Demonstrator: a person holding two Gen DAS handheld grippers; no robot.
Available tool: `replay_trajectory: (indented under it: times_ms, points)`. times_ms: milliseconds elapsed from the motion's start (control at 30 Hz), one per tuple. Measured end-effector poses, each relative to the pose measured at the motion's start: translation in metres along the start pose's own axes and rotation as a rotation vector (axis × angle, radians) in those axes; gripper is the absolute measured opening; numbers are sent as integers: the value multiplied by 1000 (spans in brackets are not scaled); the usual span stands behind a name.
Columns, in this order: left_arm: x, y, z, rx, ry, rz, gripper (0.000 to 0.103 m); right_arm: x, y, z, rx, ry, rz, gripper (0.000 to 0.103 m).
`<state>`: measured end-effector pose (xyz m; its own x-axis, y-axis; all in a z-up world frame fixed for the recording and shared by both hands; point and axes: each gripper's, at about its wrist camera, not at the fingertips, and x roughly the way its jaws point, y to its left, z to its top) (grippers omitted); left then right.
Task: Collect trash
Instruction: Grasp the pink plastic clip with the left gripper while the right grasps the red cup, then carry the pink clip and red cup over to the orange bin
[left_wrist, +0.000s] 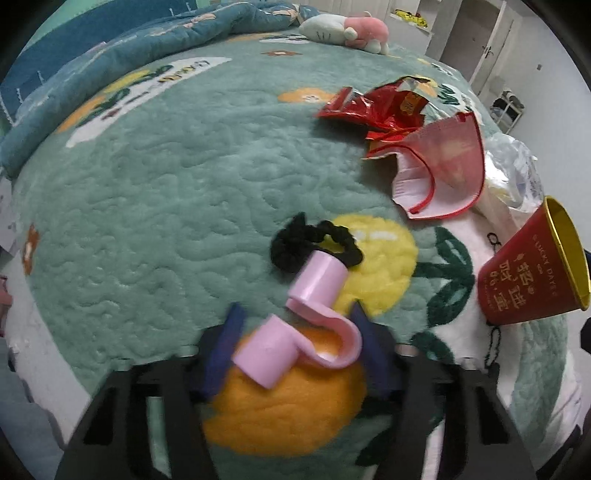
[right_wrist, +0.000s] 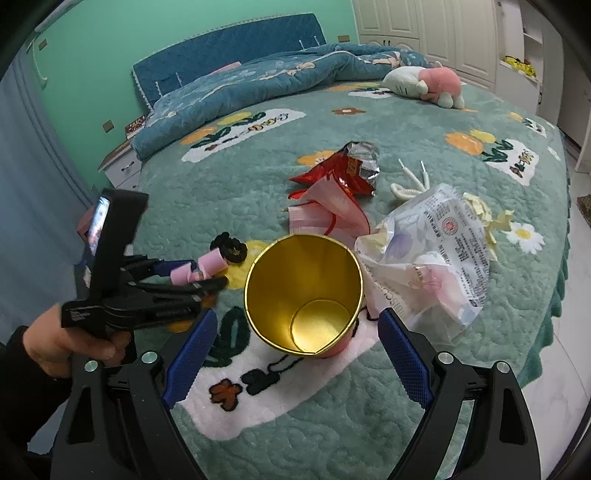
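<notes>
Here the left gripper (left_wrist: 295, 328) sits low in the centre of its own view, its blue pads closed on a curled pink strip (left_wrist: 295, 332) whose two rolled ends stick out ahead and to the side. In the right wrist view the same tool shows at mid left, held level over the green bedspread (right_wrist: 258, 192) by a bare hand (right_wrist: 70, 343) in a dark sleeve; the sleeve runs off the lower left corner.

The right gripper (right_wrist: 295, 339) has its jaws spread wide on either side of a red paper cup (right_wrist: 306, 291) with a gold lining, and neither pad touches it. The cup tips its mouth toward the camera, so its red outside is nearly hidden there; in the left view it is cut by the right edge.

A black hair tie (left_wrist: 314, 243) lies just beyond the strip's far roll, partly covered by it. Above the cup are a torn pink packet (right_wrist: 332, 206) and a red snack wrapper (right_wrist: 343, 166), overlapping; to the right is a crumpled clear printed bag (right_wrist: 436, 258). What the bag holds is hard to make out.
</notes>
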<state>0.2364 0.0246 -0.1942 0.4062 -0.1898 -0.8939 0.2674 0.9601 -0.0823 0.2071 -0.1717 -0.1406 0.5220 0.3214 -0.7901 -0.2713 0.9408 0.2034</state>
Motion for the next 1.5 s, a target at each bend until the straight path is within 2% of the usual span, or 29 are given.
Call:
replay_trajectory:
  times_ms: [300,533,600,700,867,967,1233,1500]
  points:
    - [-28,-9,-6,-4,-24,-76,57,13,0,3,-14,14,-3,88]
    - [-26,-22,-5,7,-15,-102,57,27,1,7,-43,26,-3,87]
    - [-25,-23,-2,8,-13,-116,57,31,2,8,-54,31,-5,81]
    - [-22,-26,0,18,-10,-111,57,37,1,8,-62,49,-19,63]
    - [-17,-27,1,15,5,-115,57,43,-3,9,-81,62,-20,46]
    - [-18,-31,1,23,5,-118,57,42,-3,9,-101,62,-21,42]
    - [-37,-48,1,62,-17,-113,57,22,-2,6,-86,37,-8,42]
    - [-70,-69,-4,108,-66,-109,57,-26,-2,1,-74,-29,-15,42]
